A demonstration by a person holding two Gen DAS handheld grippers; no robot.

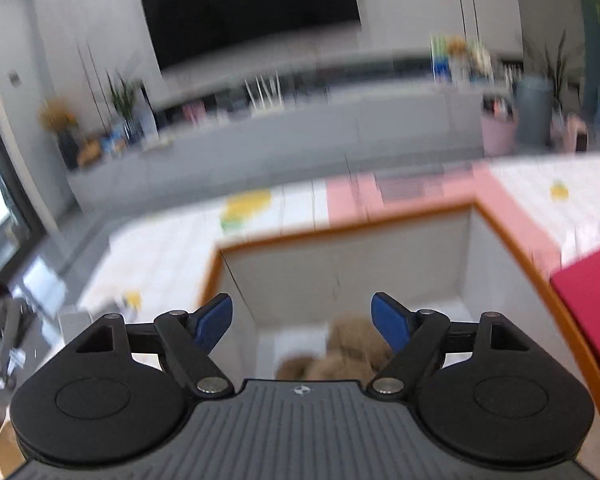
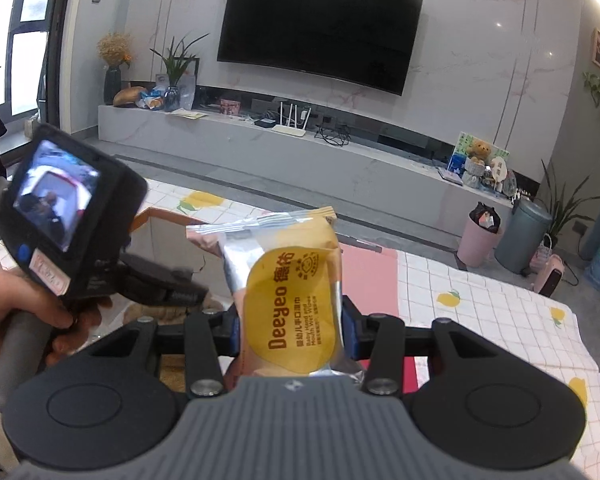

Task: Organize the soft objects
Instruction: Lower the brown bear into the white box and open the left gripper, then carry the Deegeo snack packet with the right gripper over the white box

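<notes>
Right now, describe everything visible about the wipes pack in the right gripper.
The wipes pack is a soft silvery foil pouch with orange sides and a big yellow label reading "Deeyeo" and "Baby Hand and Mouth Wet Wipes". It stands on end, crimped seal at the far end. The right gripper clamps its lower half, blue pads pressing both sides. It hangs above the checked tablecloth, beside the storage box.

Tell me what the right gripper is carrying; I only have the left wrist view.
Observer: The right gripper is shut on a yellow wet wipes pack.
Operator: Say how the pack sits.
Observer: It stands on end, its crimped end pointing away from the camera.
Operator: Report where my left gripper is from there.
Observer: The left gripper reaches over the box, with a hand around its handle.
</notes>
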